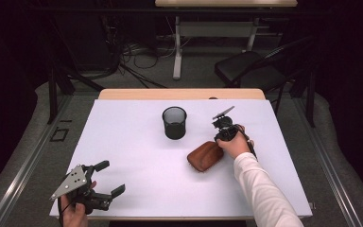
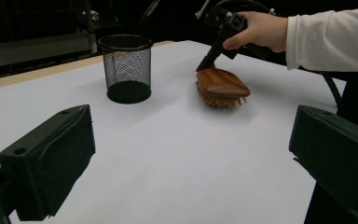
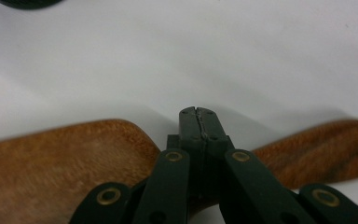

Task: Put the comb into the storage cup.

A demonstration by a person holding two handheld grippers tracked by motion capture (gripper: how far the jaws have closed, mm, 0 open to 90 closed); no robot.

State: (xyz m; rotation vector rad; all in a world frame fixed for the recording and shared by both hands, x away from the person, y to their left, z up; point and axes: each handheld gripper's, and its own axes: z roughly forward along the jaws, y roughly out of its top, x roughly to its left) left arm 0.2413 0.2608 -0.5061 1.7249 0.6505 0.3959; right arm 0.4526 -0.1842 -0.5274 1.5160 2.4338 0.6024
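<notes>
High view: wooden hairbrush [image 1: 205, 156] lies bristles down on the white table cover [image 1: 137, 156], just right of centre, near the black mesh cup [image 1: 174, 122] but apart from it. Right gripper [image 1: 216, 140] comes in from above the brush's right end; the hand [image 1: 235, 144] and gripper body hide the brush handle, so contact isn't readable here. Left gripper [image 1: 109, 178] sits at the near left corner, well apart from the brush, jaws spread with nothing between. Table's far edge is bare light wood.

Left gripper view: its two blocky matte black jaws stand wide at left and right, both cut off by the frame. Beyond them, the brush [image 2: 221, 85] shows a smooth domed reddish-brown back, with short bristles visible under the rim. The right gripper [image 2: 204, 65] tip meets the brush's far end. Cup [image 2: 126, 67] is a wire-mesh cylinder with a solid rim and base.

Right gripper view: jaws pressed together, pads meeting tip to tip with nothing pinched, sitting over the brush's [image 3: 70, 163] narrow neck. Wood grain is blurred and both ends are cut off. Whether the jaws rest on the wood I can't tell.
</notes>
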